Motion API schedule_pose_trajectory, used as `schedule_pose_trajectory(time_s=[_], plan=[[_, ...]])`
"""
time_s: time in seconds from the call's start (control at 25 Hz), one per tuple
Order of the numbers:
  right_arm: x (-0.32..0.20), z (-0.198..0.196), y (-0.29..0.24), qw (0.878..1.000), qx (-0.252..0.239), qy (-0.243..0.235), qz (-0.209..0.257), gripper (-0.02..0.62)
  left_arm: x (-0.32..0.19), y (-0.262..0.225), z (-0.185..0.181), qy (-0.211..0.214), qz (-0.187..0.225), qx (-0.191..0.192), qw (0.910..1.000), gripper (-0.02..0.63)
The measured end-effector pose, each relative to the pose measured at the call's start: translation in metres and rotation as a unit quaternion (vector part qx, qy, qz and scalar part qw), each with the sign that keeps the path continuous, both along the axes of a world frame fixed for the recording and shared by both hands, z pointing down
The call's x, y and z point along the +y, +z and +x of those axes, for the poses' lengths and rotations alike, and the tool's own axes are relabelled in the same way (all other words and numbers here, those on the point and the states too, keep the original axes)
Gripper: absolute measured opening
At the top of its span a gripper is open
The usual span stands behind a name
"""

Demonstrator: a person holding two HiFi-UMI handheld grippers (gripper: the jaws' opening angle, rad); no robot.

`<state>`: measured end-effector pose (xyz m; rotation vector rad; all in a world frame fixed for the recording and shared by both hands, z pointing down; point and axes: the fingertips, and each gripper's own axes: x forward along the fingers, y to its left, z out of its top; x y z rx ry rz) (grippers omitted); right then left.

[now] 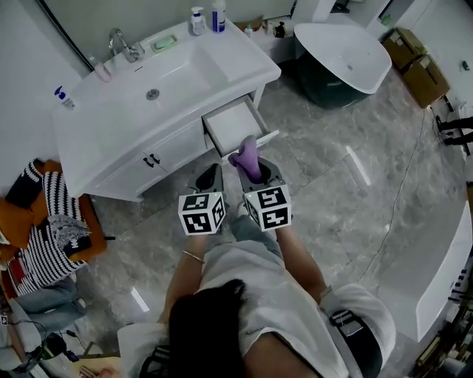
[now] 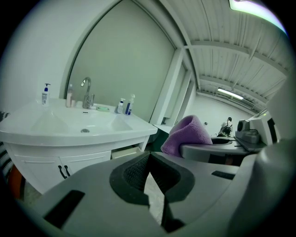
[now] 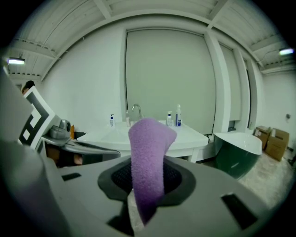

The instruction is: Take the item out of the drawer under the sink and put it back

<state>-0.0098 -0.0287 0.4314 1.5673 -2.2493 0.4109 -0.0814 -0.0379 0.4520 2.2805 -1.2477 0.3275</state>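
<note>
Purple terry cloth [image 3: 148, 162] stands folded between the jaws of the right gripper [image 3: 147, 159]. The jaws are closed on its lower part, and its rounded top rises past the pads. Only the right gripper view shows this pinch plainly, and there the cloth hides the middle of the white vanity [image 3: 194, 139] behind it.

The head view shows where the cloth [image 1: 249, 156] is. It is outside the drawer [image 1: 233, 122], over the grey tiled floor, with its top edge against the pulled-out drawer front. The drawer is at the right end of the vanity, beside two shut cabinet doors [image 1: 151, 159].

The left gripper [image 2: 149, 159] is held just beside the right one. Its own view shows the pad tips meeting with nothing between them, only floor in the slit lower down. That view also shows the cloth [image 2: 187, 134] from the side, draped over the right gripper, and the open drawer [image 2: 125, 152] under the counter.

A tap [image 1: 122, 44] and bottles [image 1: 207, 18] stand on the counter around the basin [image 1: 151, 92]. Only the head view takes in the bathtub [image 1: 347, 52], the cardboard boxes [image 1: 414, 66] and the striped clothing [image 1: 52, 229] to the left.
</note>
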Motion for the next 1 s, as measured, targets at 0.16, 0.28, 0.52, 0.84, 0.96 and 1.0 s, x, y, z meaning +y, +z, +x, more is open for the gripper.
schedule_pose_trajectory(time_s=[0.16, 0.28, 0.52, 0.84, 0.96, 1.0], plan=[[-0.024, 0.019, 0.003, 1.0, 0.0, -0.012, -0.007, 0.103, -0.023, 0.005, 0.011, -0.019, -0.009, -0.003, 0.9998, 0.003], [-0.041, 0.034, 0.007, 1.0, -0.001, -0.018, -0.014, 0.102, -0.039, 0.007, 0.029, -0.019, -0.009, -0.008, 0.9998, 0.003], [-0.075, 0.057, 0.015, 0.999, -0.006, -0.031, -0.024, 0.103, -0.07, 0.011, 0.058, -0.022, -0.011, -0.011, 0.9996, 0.004], [-0.106, 0.074, 0.029, 0.998, -0.012, -0.058, -0.037, 0.103, -0.098, 0.023, 0.071, -0.055, -0.023, -0.018, 0.9981, 0.003], [-0.115, 0.073, 0.037, 0.996, -0.017, -0.07, -0.046, 0.102, -0.105, 0.027, 0.07, -0.067, -0.028, -0.019, 0.9972, 0.003], [-0.119, 0.071, 0.039, 0.996, -0.017, -0.075, -0.047, 0.102, -0.107, 0.029, 0.069, -0.07, -0.029, -0.019, 0.9969, 0.003]])
